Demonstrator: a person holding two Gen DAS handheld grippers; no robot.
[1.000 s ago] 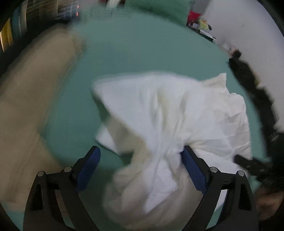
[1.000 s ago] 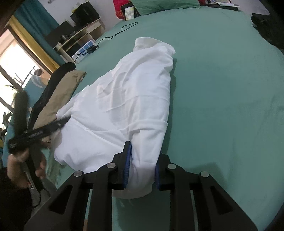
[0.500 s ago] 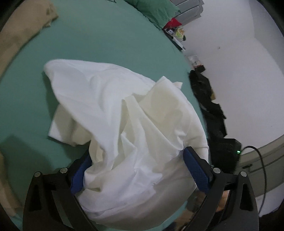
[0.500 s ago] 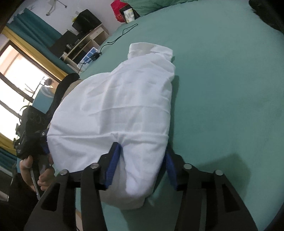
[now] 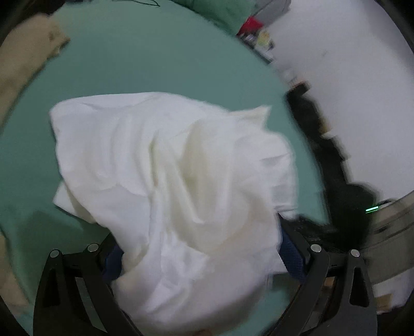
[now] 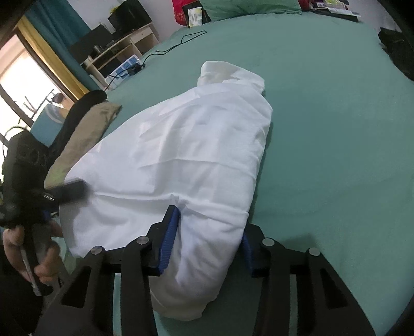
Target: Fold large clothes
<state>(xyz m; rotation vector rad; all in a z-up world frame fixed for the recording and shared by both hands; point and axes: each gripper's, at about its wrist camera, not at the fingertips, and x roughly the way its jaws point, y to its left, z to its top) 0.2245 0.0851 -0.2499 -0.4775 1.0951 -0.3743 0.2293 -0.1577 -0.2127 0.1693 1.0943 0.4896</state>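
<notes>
Item 1: white garment [image 6: 196, 155], large, bundled in a loose roll on the green bed [image 6: 336, 129]. Long axis runs from the near end at our fingers away toward the pillow [image 6: 248, 7] end of the bed; the collar-like far end [image 6: 227, 73] points that way.

Item 2: right gripper [image 6: 207, 245]. Fingers spread apart, the near end of the garment bulging between them; both blue pads touch the cloth. We judge this a loose bracket, not a firm pinch.

Item 3: left gripper [image 5: 199, 256]. Fingers wide apart, the cloth heaped over and between them; view blurred. In the right wrist view this gripper sits at the garment's near left corner, in the left hand [image 6: 38, 258].

Item 4: tan garment [image 6: 85, 134] and a dark garment [image 6: 82, 103], beside the white one on its left, touching or nearly so.

Item 5: black clothes [image 6: 398, 49], far right, well apart.

Judgement: both grippers stand at the same near end, so the coming move turns on carrying that end along the long axis toward the far end.
</notes>
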